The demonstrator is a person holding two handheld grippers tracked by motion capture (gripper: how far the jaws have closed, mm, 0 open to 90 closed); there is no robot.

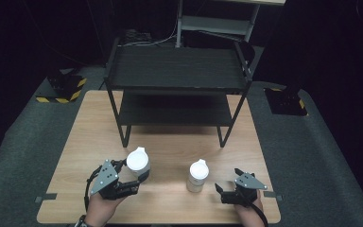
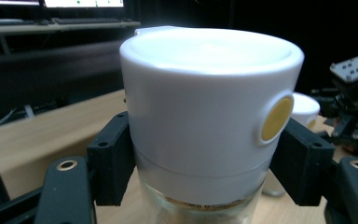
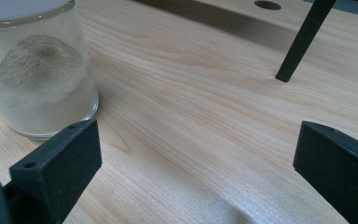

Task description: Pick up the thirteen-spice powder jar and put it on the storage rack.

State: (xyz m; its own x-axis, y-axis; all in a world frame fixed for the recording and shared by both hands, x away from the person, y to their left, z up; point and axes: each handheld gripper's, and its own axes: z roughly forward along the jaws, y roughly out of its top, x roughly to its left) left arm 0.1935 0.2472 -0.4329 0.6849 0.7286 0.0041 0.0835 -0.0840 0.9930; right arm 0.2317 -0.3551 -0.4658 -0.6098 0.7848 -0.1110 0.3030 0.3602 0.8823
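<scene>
A glass jar with a white lid (image 1: 138,161) is held just above the wooden table (image 1: 170,142) at the front left, with my left gripper (image 1: 131,176) shut on it. In the left gripper view the black jaws clamp both sides of that jar (image 2: 205,102), whose lid bears a round yellow spot. A second white-lidded jar (image 1: 198,176) stands on the table at the front centre. My right gripper (image 1: 227,182) rests open to its right. In the right gripper view this jar (image 3: 37,79) holds pale powder and stands to the left, beyond my open right gripper (image 3: 196,154), whose jaws have only bare table between them.
A black two-tier metal rack (image 1: 177,71) stands on the far half of the table; one of its legs (image 3: 303,42) shows in the right gripper view. Bare wood lies between the rack's legs and the jars. Dark floor surrounds the table.
</scene>
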